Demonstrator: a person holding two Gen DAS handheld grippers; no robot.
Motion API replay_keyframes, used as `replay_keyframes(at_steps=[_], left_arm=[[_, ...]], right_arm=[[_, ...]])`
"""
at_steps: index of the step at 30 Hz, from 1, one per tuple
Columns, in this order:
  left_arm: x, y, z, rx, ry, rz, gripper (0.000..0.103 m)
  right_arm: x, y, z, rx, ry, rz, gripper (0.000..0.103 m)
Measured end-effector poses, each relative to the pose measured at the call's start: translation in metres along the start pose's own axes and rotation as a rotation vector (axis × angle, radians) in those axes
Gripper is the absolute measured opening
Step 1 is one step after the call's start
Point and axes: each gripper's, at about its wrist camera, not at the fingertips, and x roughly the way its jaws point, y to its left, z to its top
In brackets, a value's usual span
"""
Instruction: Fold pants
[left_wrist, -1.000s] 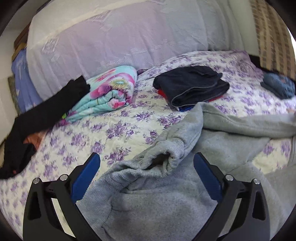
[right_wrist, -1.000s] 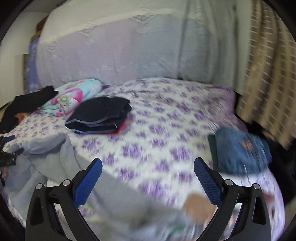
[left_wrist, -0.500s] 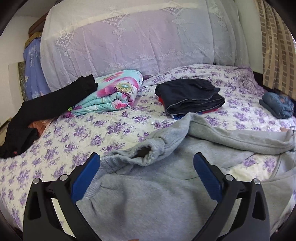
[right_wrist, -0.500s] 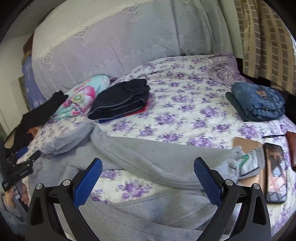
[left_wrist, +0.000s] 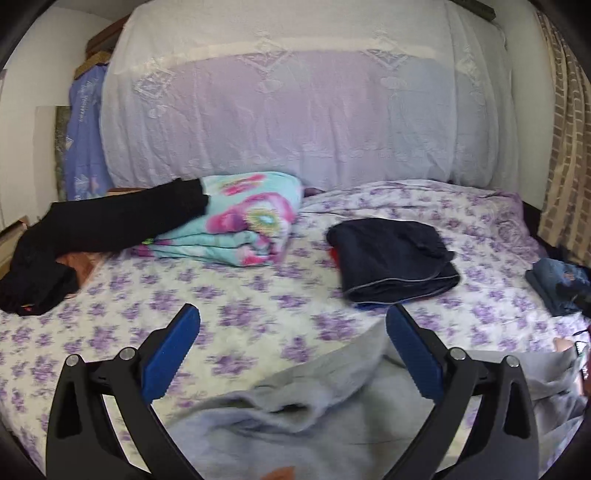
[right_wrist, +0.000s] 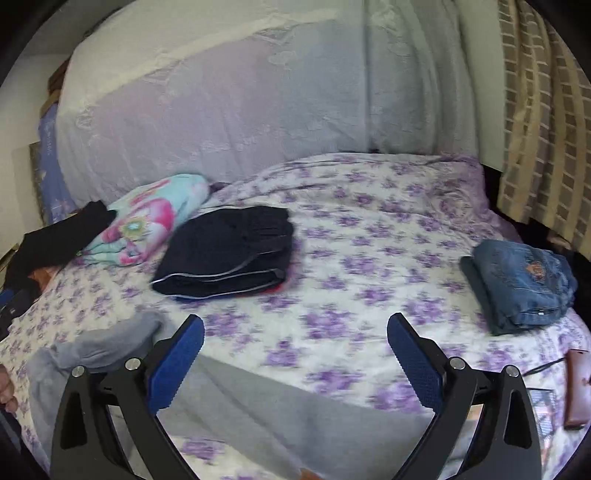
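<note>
Right under us, the grey sweatpants (left_wrist: 295, 424) lie rumpled on the bed (left_wrist: 258, 317), spread low across both views, and we judge their long axis runs side to side, from our left gripper (left_wrist: 291, 354) toward our right gripper (right_wrist: 295, 360). In the left wrist view the bunched grey cloth sits just below and between the fingers, close in; in the right wrist view a grey leg (right_wrist: 295, 417) stretches across beneath the fingers, with a rolled cuff end (right_wrist: 107, 343) off to the left. Both grippers are spread wide and hold nothing; neither blue pad (left_wrist: 171, 354) appears to touch the fabric, though blur makes the nearest edge hard to read. The left looks nearer the bulk of the cloth, so we'd expect the next grab to come down and forward from there. Further out, a folded dark garment (left_wrist: 395, 258) rests on the floral sheet, well apart from the pants. Beyond it lie a bright folded blanket (left_wrist: 243, 225), a black garment (left_wrist: 92, 236) and folded jeans (right_wrist: 521, 280) at the right edge. Farthest back, a white lace cover (left_wrist: 295, 110) drapes the headboard.
</note>
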Motion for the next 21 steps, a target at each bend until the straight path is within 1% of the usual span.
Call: replay_keyframes(at_steps=[2,3,6,9,12,14,16,21], left_arm=[[0.002,-0.026,0.001,0.033,0.012,-0.009,0.099],[0.004,-0.039,0.001,0.047,0.014,-0.019,0.099],[0.007,-0.064,-0.004,0.059,0.032,-0.067,0.099],[0.014,-0.08,-0.014,0.047,0.069,-0.031,0.099],[0.023,-0.095,-0.027,0.078,0.109,0.015,0.099],[0.024,-0.1,-0.034,0.091,0.125,0.017,0.099],[0.022,-0.103,-0.037,0.09,0.132,0.007,0.099],[0.014,-0.106,-0.04,0.088,0.124,0.0,0.099]], right_arm=[[0.001,0.022,-0.009,0.008,-0.019,0.057,0.1],[0.001,0.027,-0.014,0.021,-0.017,0.068,0.1],[0.003,0.036,-0.025,0.032,0.022,0.1,0.1],[-0.002,0.04,-0.032,0.025,0.012,0.05,0.1],[-0.004,0.049,-0.035,-0.012,0.006,0.028,0.1],[-0.003,0.056,-0.038,-0.061,0.012,0.015,0.1],[-0.005,0.061,-0.042,-0.099,0.009,-0.016,0.1],[-0.015,0.054,-0.044,-0.078,-0.01,-0.023,0.1]])
